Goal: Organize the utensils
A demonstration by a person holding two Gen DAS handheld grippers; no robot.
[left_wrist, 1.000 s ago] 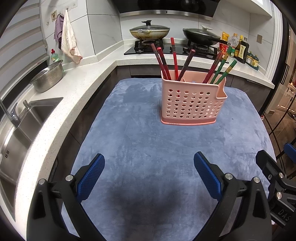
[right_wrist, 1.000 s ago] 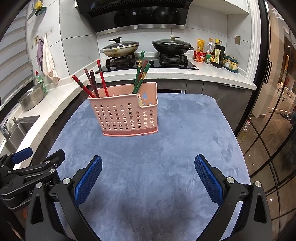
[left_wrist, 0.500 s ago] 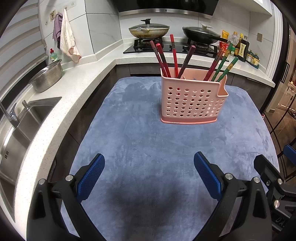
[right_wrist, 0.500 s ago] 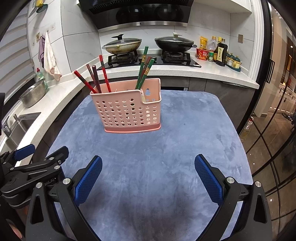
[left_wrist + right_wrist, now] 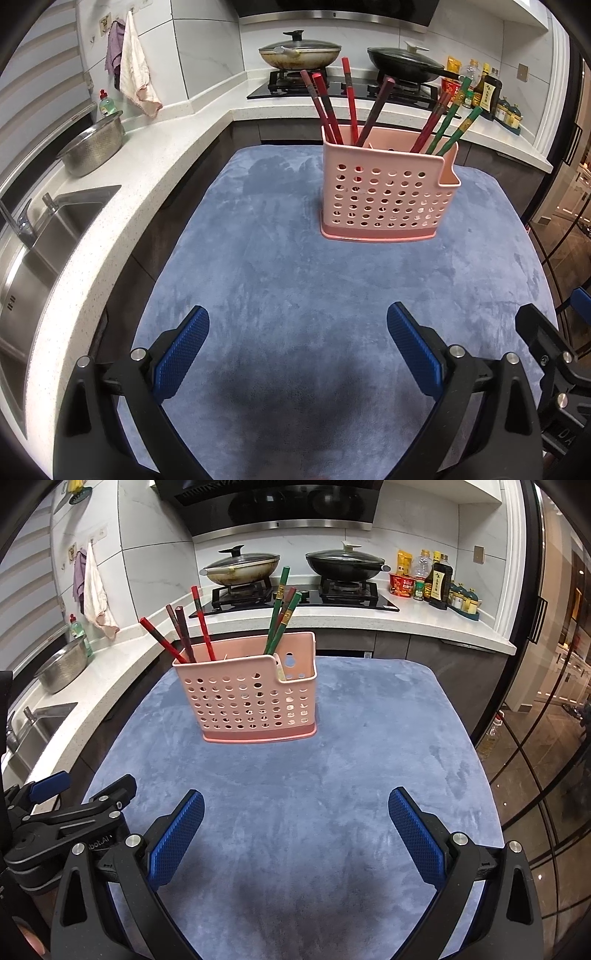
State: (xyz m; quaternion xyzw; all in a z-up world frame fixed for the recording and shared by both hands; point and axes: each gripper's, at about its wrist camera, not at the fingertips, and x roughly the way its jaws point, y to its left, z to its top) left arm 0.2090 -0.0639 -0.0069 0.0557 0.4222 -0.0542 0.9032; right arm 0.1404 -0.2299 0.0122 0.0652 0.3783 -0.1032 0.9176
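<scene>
A pink utensil basket stands upright mid-tabletop, chopsticks rising steeply from it. Both grippers, left and right, hover well short of the basket, fingers wide and empty, neither clearly nearer.

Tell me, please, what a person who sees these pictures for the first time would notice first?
The eye goes first to the pink perforated holder standing upright in the middle of the blue cloth, with red chopsticks leaning at its left end and green chopsticks at its right end. Next come the left gripper and the right gripper, both open and empty, low in front of it.
</scene>
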